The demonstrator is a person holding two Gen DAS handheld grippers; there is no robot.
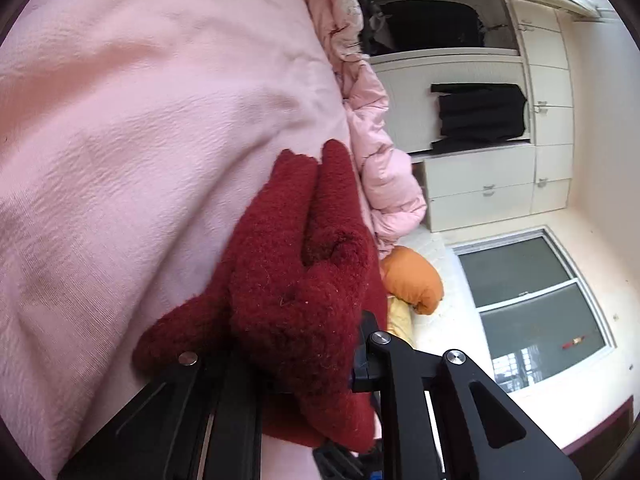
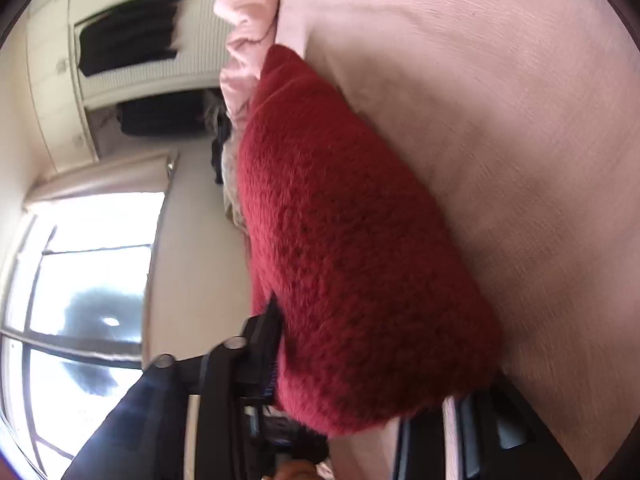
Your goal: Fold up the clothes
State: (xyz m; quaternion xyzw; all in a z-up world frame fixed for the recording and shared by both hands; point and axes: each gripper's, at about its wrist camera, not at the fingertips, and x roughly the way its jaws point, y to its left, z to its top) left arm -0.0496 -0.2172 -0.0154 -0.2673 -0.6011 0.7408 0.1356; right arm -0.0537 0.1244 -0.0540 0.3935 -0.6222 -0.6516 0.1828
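Observation:
A dark red fuzzy knit garment (image 1: 296, 284) is bunched between the fingers of my left gripper (image 1: 288, 376), which is shut on it just above the pink bedsheet (image 1: 140, 140). In the right wrist view the same red garment (image 2: 352, 248) stretches away over the pink sheet (image 2: 500, 120), and my right gripper (image 2: 360, 396) is shut on its near edge. The cloth covers most of both grippers' fingertips. Both views are rolled sideways.
A crumpled pink quilt (image 1: 372, 128) lies along the far side of the bed, with an orange cushion (image 1: 416, 280) beside it. Behind stand a white wardrobe with dark folded clothes (image 1: 480, 112) on open shelves and a bright window (image 2: 84, 280).

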